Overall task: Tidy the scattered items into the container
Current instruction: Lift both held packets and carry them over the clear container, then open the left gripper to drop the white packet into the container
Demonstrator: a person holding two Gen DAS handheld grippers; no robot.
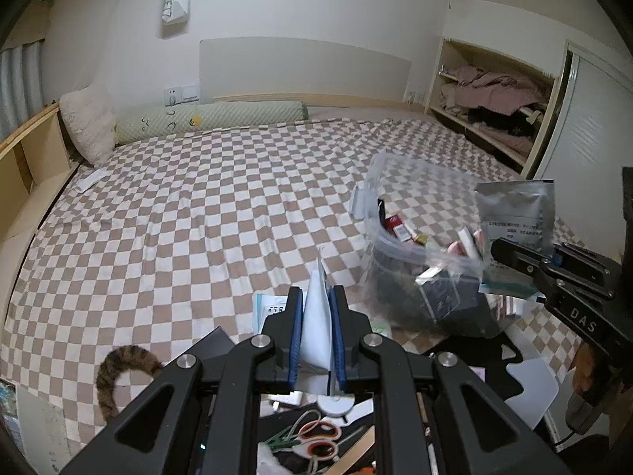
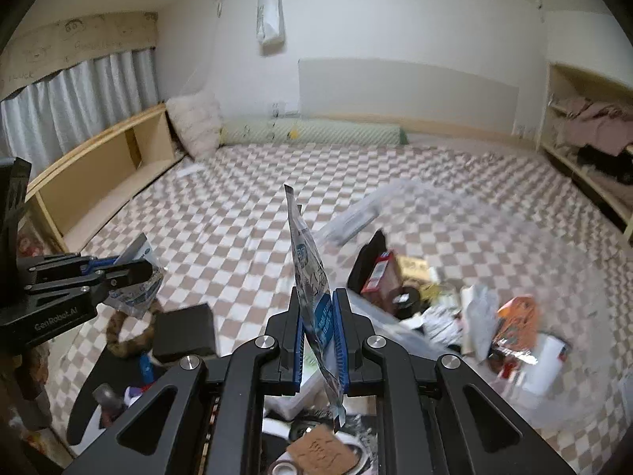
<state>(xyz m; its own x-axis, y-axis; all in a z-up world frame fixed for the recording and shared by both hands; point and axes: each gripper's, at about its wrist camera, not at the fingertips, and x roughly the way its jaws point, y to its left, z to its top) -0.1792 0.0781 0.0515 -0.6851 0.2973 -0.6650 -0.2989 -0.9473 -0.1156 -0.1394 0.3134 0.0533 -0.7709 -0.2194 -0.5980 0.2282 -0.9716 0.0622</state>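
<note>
Two packets pinched, both headed for the bag.
L gripper [image 1: 317, 312] clamps white sachet [image 1: 316, 316]; R gripper [image 2: 318, 330] clamps foil pouch [image 2: 310, 277], edge-on, prob. to slip into clear bag [image 1: 411, 213].

White walls [image 1: 316, 8], checkered bedspread [image 1: 198, 217] over bed — open wooden shelving [image 1: 494, 118] at right, grey curtains [image 2: 71, 95] at left.

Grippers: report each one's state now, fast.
Left gripper: closed on a white packet.
Right gripper: closed on a silver-blue sachet.
</note>
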